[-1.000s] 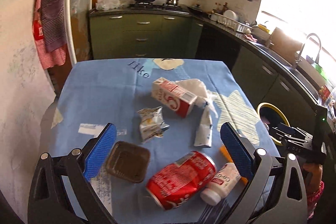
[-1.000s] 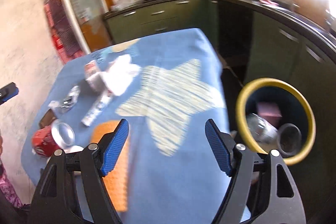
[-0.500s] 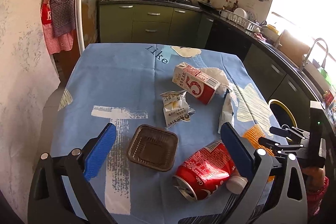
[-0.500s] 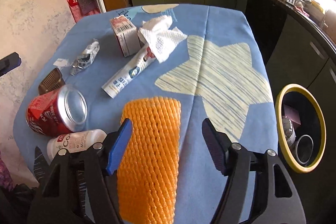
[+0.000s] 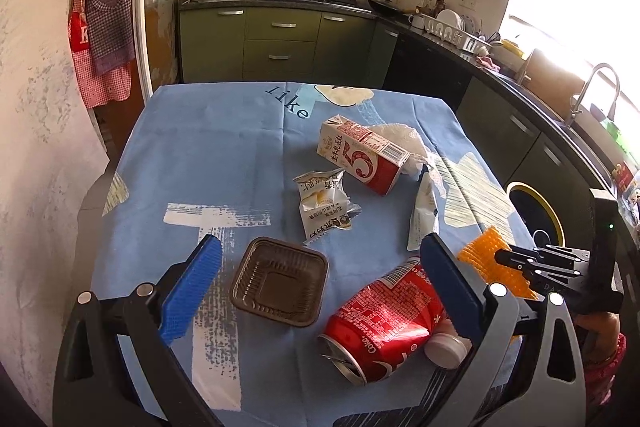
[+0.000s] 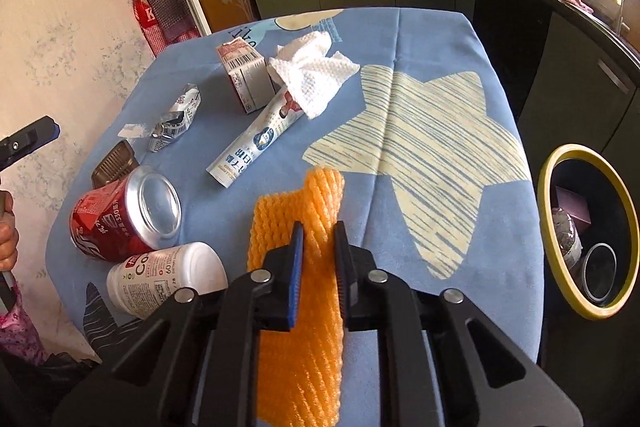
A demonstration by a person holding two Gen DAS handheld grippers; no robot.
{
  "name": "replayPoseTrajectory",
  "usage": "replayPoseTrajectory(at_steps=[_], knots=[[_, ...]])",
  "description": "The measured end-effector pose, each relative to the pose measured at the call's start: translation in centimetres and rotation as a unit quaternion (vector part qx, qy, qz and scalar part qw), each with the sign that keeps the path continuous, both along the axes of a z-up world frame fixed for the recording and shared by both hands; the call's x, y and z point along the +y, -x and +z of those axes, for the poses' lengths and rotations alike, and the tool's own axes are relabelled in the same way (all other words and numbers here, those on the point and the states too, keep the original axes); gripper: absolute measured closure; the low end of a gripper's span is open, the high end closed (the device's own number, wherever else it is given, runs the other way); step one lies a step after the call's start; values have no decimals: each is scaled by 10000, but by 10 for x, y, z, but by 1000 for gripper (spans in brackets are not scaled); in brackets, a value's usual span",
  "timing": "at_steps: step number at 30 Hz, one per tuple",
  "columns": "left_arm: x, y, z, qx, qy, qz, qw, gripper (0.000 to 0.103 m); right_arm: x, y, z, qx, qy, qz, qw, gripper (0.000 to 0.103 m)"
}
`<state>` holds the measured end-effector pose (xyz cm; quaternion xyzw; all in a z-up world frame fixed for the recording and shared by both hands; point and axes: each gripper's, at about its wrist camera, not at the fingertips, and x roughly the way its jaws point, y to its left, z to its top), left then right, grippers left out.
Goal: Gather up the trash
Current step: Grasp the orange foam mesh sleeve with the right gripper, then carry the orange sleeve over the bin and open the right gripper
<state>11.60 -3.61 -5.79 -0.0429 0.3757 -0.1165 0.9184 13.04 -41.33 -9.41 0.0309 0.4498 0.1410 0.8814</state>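
The right gripper [image 6: 317, 247] is closing its jaws on the orange foam fruit net [image 6: 298, 311], which lies on the blue patterned tablecloth [image 6: 420, 39] at the table's near edge; a raised fold of the mesh sits pinched between the blue pads. The foam looks soft, so the grip should probably bunch the fold fully before any lift, to avoid a corner slipping free. The left gripper [image 5: 320, 283] hovers released, jaws wide, over the brown square plastic tray [image 5: 280, 282] and the dented red soda can [image 5: 380, 319]. The black yellow-rimmed waste bin [image 6: 560, 269] stands at three o'clock from the net, off the table; it holds a clear crumpled bottle, a round cup and a purplish box. The tray looks empty.
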Motion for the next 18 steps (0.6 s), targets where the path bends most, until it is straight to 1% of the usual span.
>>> replayPoseTrajectory(at_steps=[3,5,8,10,13,15,18], knots=[[-6,1,3,-47,-29,-76,10000,5,-14,6,15,-241,-28,-170,9996,89],[-10,1,5,-79,-48,-136,9999,5,-34,9,25,-391,32,-433,9983,89],[-19,2,8,-111,-78,-257,9996,5,-80,8,35,-572,287,-1112,9917,89],[-26,2,9,-123,-101,-360,9992,5,-121,5,37,-590,532,-1695,9823,89],[-39,1,10,-108,-143,-505,9986,5,-174,-3,34,-511,1046,-2441,9627,89],[-46,-1,10,-88,-154,-597,9981,5,-200,-9,28,-379,1228,-2732,9533,88],[-58,-4,10,-51,-186,-721,9972,5,-233,-23,13,-142,1340,-3013,9439,88]])
